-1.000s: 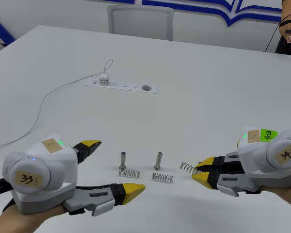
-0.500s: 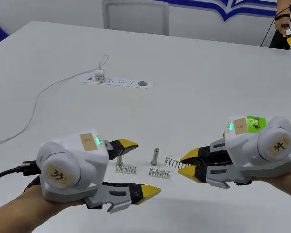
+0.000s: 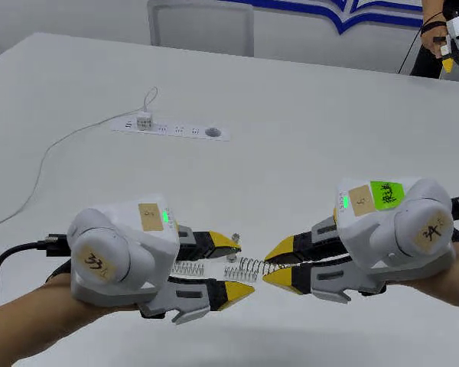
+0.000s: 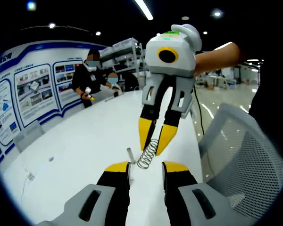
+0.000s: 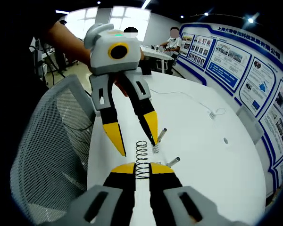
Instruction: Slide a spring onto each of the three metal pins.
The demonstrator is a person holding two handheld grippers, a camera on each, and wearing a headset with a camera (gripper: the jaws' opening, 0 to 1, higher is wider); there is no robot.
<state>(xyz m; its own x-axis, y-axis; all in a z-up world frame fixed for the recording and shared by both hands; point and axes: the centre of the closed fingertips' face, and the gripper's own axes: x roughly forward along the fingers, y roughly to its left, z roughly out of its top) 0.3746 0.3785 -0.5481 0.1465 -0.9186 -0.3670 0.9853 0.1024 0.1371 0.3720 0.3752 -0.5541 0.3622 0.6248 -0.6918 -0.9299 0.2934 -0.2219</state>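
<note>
The left tongs [image 3: 243, 266] have travelled from 7 o'clock in the head view toward 3 o'clock, and their spread jaws now flank the pin [image 4: 129, 157] they earlier stood well clear of. The right tongs [image 3: 266, 267] have moved toward 9 o'clock with the pinched spring [image 3: 251, 267]. Its free end now reaches between the left jaws, just beside that pin.

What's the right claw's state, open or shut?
Shut on the spring. In the right gripper view the right claw pinches its near end between both yellow tips; the rest sticks out forward.
</note>
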